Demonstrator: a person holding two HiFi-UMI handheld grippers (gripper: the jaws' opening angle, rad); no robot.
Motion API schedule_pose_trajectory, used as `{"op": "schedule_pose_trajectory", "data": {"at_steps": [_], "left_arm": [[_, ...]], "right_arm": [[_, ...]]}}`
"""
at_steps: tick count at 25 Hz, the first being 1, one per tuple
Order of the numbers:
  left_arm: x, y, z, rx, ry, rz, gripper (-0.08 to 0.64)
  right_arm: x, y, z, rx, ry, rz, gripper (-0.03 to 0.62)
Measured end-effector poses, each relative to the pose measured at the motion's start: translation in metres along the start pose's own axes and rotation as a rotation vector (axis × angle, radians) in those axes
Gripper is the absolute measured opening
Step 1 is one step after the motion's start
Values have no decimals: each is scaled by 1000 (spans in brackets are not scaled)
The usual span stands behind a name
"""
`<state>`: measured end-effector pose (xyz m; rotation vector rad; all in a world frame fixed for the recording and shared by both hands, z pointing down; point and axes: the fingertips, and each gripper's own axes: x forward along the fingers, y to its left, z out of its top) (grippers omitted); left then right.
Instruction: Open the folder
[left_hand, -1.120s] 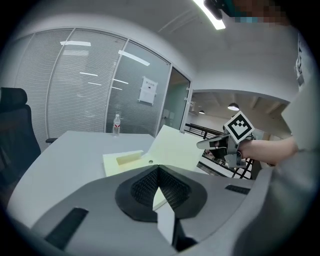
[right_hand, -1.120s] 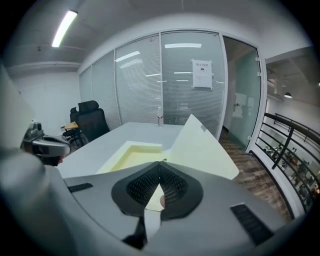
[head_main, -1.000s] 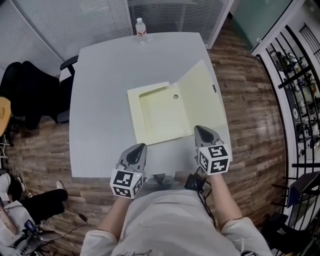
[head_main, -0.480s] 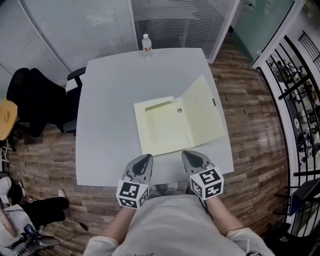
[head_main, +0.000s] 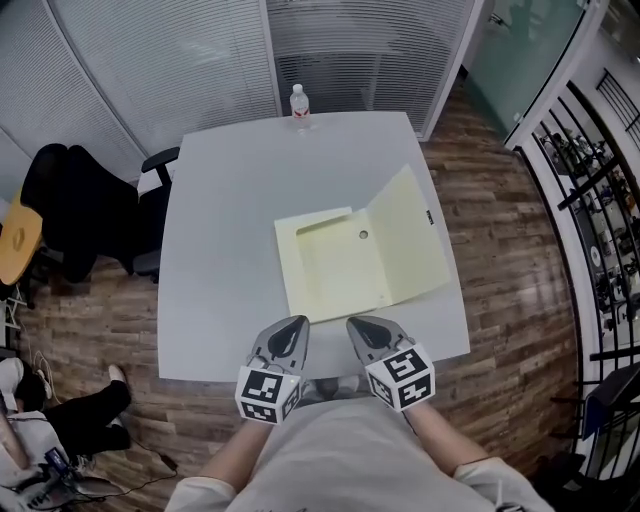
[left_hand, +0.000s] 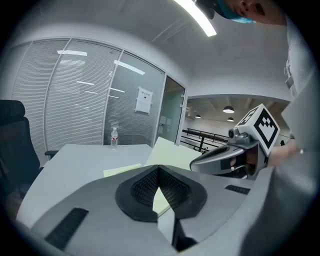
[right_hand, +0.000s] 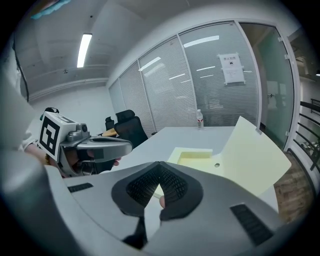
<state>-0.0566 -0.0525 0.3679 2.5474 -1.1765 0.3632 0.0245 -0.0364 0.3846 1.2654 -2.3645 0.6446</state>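
Two grippers: left gripper (head_main: 293, 324) and right gripper (head_main: 357, 325) side by side at the table's (head_main: 220, 220) near edge, not touching each other, both clear of the folder
Left jaws: tips together, nothing between them
Right jaws: closed tip to tip, nothing held
Folder (head_main: 335, 270): pale yellow, lying open on the table's right half – nearer the right edge than the left, and between the near and far edges
Cover (head_main: 412, 240): raised and tilted up on the folder's right side, its outer edge close to the table's right edge
Inside of the folder: a shallow tray with one round hole by the hinge
Bottle (head_main: 299, 104): upright at the middle of the far edge, well apart from the folder
Chair (head_main: 95, 215): black – just beyond the table's left edge, on the wood floor (head_main: 500, 200)
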Motion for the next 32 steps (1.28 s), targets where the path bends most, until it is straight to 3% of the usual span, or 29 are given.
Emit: {"op": "schedule_pose_trajectory", "data": {"at_steps": [32], "left_arm": [[-9, 2, -13, -15, 3, 3, 8]], "right_arm": [[2, -1, -5, 28, -25, -32, 21]]}}
